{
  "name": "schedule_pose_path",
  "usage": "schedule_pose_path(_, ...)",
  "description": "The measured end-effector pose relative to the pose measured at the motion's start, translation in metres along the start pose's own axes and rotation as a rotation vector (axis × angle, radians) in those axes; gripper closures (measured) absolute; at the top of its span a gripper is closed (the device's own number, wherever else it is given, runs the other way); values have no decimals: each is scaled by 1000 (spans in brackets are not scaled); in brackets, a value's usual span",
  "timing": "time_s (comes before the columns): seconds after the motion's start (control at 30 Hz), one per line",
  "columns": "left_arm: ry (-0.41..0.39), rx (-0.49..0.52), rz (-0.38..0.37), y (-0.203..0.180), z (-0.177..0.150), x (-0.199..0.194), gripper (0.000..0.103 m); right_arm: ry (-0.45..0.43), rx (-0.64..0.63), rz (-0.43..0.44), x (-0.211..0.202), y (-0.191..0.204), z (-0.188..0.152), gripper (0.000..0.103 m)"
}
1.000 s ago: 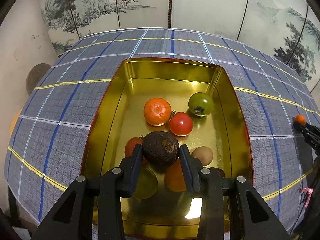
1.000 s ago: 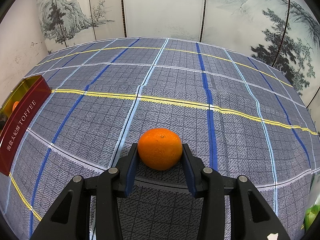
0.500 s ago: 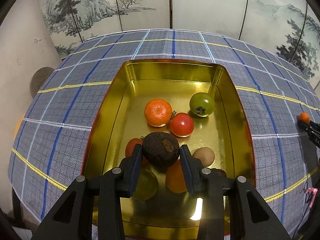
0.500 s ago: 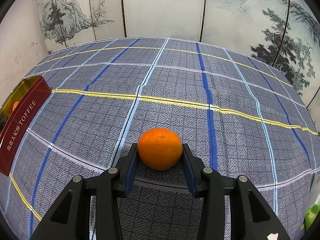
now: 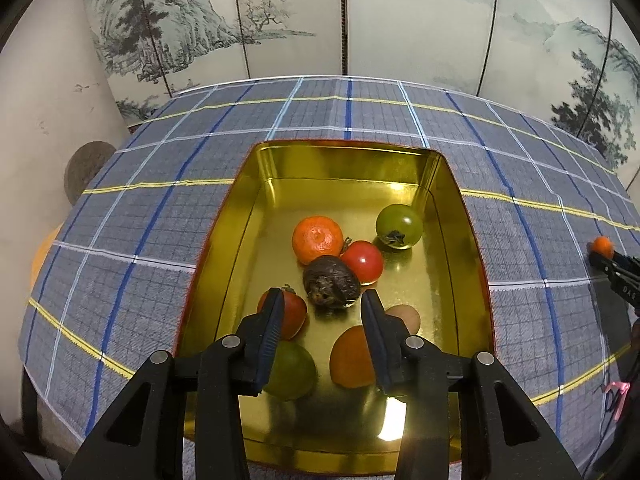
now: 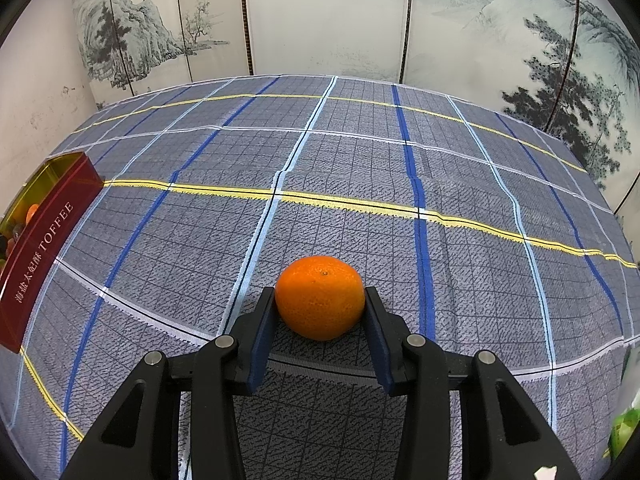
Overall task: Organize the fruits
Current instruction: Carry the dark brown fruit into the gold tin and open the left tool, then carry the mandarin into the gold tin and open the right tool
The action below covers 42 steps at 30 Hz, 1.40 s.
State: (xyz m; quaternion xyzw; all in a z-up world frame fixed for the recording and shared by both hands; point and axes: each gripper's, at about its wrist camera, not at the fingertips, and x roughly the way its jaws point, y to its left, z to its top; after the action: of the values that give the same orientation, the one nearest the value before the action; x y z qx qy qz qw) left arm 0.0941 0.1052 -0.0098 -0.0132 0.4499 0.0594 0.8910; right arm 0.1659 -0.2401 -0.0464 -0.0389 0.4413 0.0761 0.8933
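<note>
A glossy gold metal tin (image 5: 460,216) sits on matt woven checked cloth (image 5: 160,216); the dark fruit (image 5: 331,285) looks wrinkled.

a grey checked tablecloth (image 6: 360,168) with blue, white and yellow stripes covers the table. behind it stands a folding screen (image 6: 328,16) painted with misty mountains and pine trees. left of it is a scuffed pale wall (image 5: 44,92). something pink (image 5: 618,390) shows at the cloth's right edge.
</note>
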Motion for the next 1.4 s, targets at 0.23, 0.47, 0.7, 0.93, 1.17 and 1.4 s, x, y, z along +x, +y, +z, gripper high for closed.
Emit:
schedule_pose_path(0.23,-30,-17,7,0,-4,-13,50,-1,2,-4,-1,0,0,65)
schedule_pose_path(0.47,-47,-47,14,3,-9,-24,46,-1,17,-15,-1,0,0,66)
schedule_pose_path(0.7,-53,-58,19,5,-13,-30,42,-1,39,-29,-1,2,1,67)
schedule_pose_path(0.93,-51,-75,20,10,-19,-33,42,-9,49,-14,-8,12,5,67)
schedule_pose_path(1.17,-54,-90,18,14,-24,-36,42,-47,11,48,-28,43,15,67)
schedule_pose_path(1.4,-61,-115,38,25,-28,-43,41,-83,-63,150,-50,96,27,67)
